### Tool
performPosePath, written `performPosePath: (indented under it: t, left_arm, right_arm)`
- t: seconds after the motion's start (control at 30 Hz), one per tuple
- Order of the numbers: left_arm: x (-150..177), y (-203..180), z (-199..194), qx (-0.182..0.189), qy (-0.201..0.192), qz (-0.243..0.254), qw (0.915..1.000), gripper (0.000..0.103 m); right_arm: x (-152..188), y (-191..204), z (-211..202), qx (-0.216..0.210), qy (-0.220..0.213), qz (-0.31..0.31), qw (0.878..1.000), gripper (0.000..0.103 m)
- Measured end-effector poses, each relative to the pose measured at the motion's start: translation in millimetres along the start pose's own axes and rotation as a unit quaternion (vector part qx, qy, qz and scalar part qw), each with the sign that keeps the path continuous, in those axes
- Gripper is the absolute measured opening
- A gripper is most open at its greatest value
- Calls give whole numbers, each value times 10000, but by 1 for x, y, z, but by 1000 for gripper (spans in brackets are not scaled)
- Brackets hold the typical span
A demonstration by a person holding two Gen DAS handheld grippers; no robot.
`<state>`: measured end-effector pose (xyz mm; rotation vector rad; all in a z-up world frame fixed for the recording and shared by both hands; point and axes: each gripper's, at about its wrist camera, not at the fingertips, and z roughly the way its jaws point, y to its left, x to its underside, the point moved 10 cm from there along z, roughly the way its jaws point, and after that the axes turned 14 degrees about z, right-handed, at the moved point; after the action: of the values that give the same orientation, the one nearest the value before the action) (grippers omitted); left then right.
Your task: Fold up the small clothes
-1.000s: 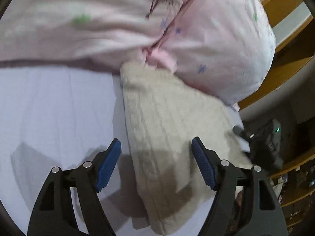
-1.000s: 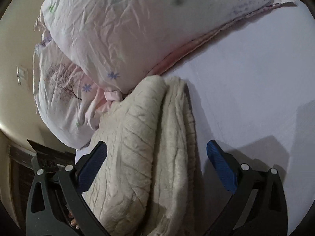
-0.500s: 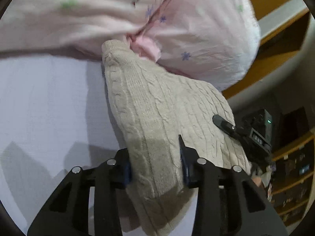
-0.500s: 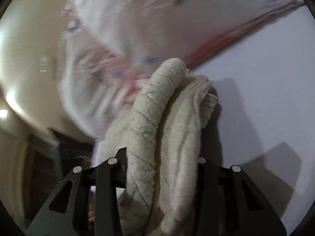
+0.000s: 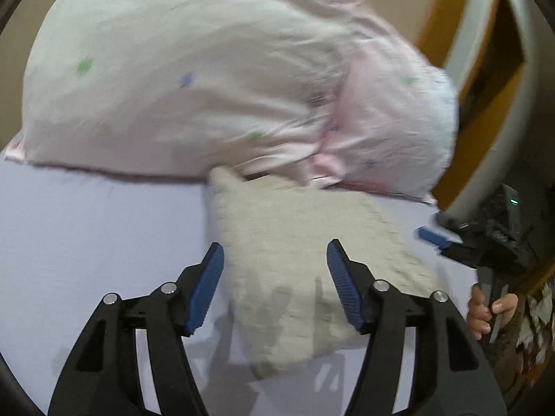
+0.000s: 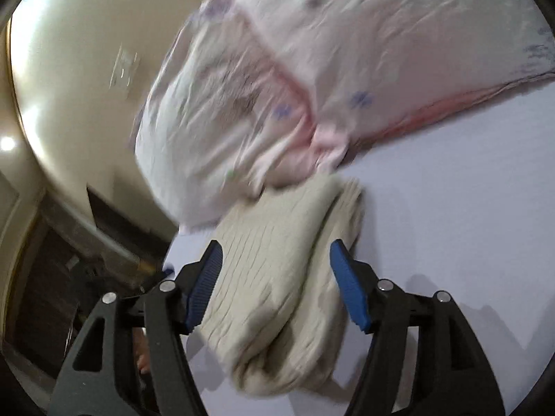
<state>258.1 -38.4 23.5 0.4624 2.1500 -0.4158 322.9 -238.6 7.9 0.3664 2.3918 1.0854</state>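
Left gripper and right gripper are seen spread apart, grasping nothing, above a folded cream knit garment laid on the lilac bedsheet against a pink pillow; folding is judged finished

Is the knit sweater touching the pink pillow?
Touching. The right wrist view shows the far edge of the knit sweater tucked under the pink pillow, with no sheet visible between.
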Motion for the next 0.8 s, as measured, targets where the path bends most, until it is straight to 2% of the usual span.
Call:
performPosePath:
  t: [0.03, 0.1, 0.13, 0.17, 0.23, 0.3, 0.37, 0.43, 0.47, 0.53, 0.57, 0.6, 0.67, 0.73, 0.8]
  left_arm:
    - [0, -14, 2, 114, -1, 144, 9998, 65]
    - [0, -30, 15, 233, 105, 299, 9992, 65]
    - [4, -35, 21, 281, 197, 332, 9989, 65]
    - [10, -43, 29, 366, 327, 364, 9981, 65]
    - [18, -45, 36, 339, 437, 490, 9973, 64]
    - [24, -53, 41, 528, 502, 560, 9958, 59]
    - [26, -57, 46, 441, 553, 710, 9950, 59]
    - [27, -59, 46, 343, 580, 823, 9943, 59]
    - [28, -59, 41, 328, 565, 781, 9948, 59]
    - [30, -57, 23, 335, 463, 653, 9962, 60]
    - [32, -50, 15, 278, 439, 601, 9968, 65]
    - [36, -41, 7, 179, 416, 549, 9975, 76]
    - [49, -21, -11, -203, 386, 428, 9981, 94]
    - [66, -7, -19, -621, 559, 369, 9958, 98]
    - [79, -3, -18, -823, 773, 360, 9930, 102]
  right_arm:
    - [7, -1, 15, 248, 194, -63, 9995, 53]
    - [17, -5, 31, 489, 368, -169, 9980, 10]
    - [18, -1, 39, 543, 317, -202, 9978, 10]
    - [13, -5, 34, 595, 75, -158, 9981, 9]
    - [2, -25, 20, 682, -228, 248, 9971, 9]
    - [4, -39, 28, 843, -163, 479, 9952, 9]
    - [8, -40, 36, 1060, -223, 325, 9936, 11]
    - [10, -30, 32, 1152, -292, 174, 9928, 17]
    - [13, -24, 24, 1111, -375, 97, 9931, 27]
    - [20, -13, 1, 994, -632, -164, 9929, 53]
    - [26, -6, -13, 940, -826, -322, 9916, 85]
    - [30, -2, -27, 955, -1045, -437, 9890, 101]
    - [45, 4, -50, 972, -1380, -694, 9832, 101]
    - [63, 1, -63, 1204, -1529, -788, 9777, 101]
    - [76, -6, -63, 1515, -1546, -770, 9732, 101]
